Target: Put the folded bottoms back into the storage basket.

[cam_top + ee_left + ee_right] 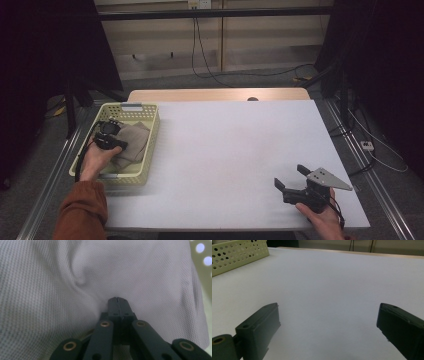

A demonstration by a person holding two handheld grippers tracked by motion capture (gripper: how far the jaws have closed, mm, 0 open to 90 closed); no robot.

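Note:
A grey-beige cloth (pixel 134 141) lies crumpled in a pale yellow perforated basket (pixel 151 137) at the table's left edge. My left gripper (pixel 118 146) reaches down into the basket. In the left gripper view its jaws (pixel 117 300) are closed together with their tips pressed into the cloth (pixel 130 270), where a crease runs up to the tips, so they pinch a thin fold. My right gripper (pixel 291 176) rests near the table's front right corner. Its jaws (pixel 328 310) stand wide apart with nothing between them.
The white table top (pixel 235 150) stretches between the basket and the right gripper. The basket wall (pixel 237 252) shows far off in the right gripper view, and a strip of it (pixel 203 275) sits beside the cloth. Cables lie on the floor behind the table.

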